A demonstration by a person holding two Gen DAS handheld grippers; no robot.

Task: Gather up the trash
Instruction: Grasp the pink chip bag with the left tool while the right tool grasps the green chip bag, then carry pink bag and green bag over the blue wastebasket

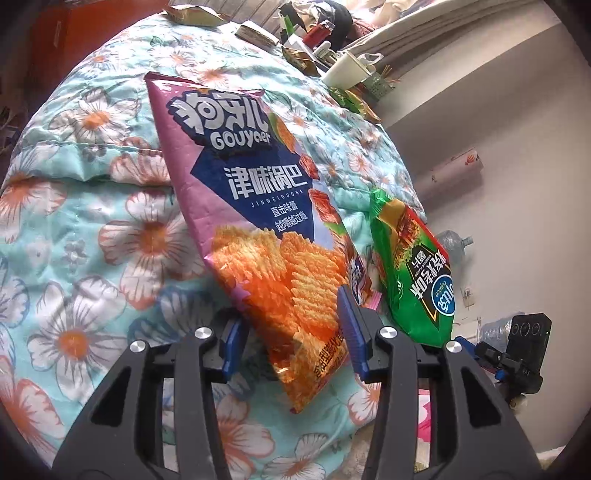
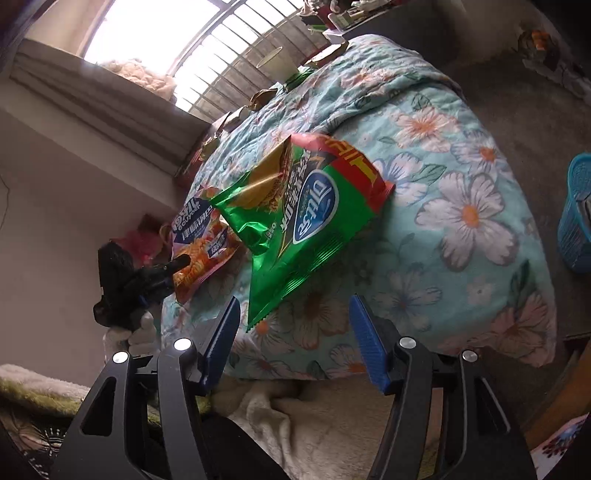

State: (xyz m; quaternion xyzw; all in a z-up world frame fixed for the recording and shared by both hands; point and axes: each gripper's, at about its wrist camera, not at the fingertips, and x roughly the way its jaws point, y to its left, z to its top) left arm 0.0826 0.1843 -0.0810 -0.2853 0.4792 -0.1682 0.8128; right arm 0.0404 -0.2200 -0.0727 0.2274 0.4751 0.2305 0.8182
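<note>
A pink and orange chip bag [image 1: 258, 229] lies on the floral quilt [image 1: 92, 206]. Its lower end sits between the open blue fingers of my left gripper [image 1: 291, 321], which are not closed on it. A green chip bag [image 1: 413, 273] lies just to its right. In the right wrist view the green bag [image 2: 303, 225] lies ahead of my open right gripper [image 2: 293, 321], its lower corner near the gap between the fingers. The pink bag [image 2: 199, 243] and the left gripper [image 2: 147, 280] show further left.
More wrappers [image 1: 255, 33] and a white cup [image 1: 347, 70] lie along the bed's far edge by the window. A blue basket [image 2: 576, 214] stands on the floor right of the bed. A plastic bottle [image 1: 454, 243] lies on the floor.
</note>
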